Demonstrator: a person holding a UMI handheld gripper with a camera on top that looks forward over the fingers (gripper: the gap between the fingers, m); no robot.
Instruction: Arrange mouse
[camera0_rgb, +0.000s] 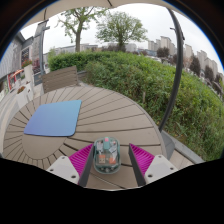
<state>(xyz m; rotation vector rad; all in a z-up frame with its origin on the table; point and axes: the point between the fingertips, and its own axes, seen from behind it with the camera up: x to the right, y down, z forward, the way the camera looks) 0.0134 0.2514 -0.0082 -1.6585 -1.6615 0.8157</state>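
A small translucent mouse (107, 153) with coloured parts showing inside lies on the round slatted wooden table (120, 115), between my gripper's (111, 162) two fingers. The fingers are open; the magenta pads (82, 158) stand on either side of the mouse with a small gap at each side. A blue rectangular mouse pad (53, 117) lies flat on the table, ahead of the fingers and to the left, apart from the mouse.
The table's rim curves round at the right, close to a dark post (176, 75). A wooden chair back (62, 78) stands beyond the table at the left. A green hedge (150, 75) runs behind, with trees and buildings beyond.
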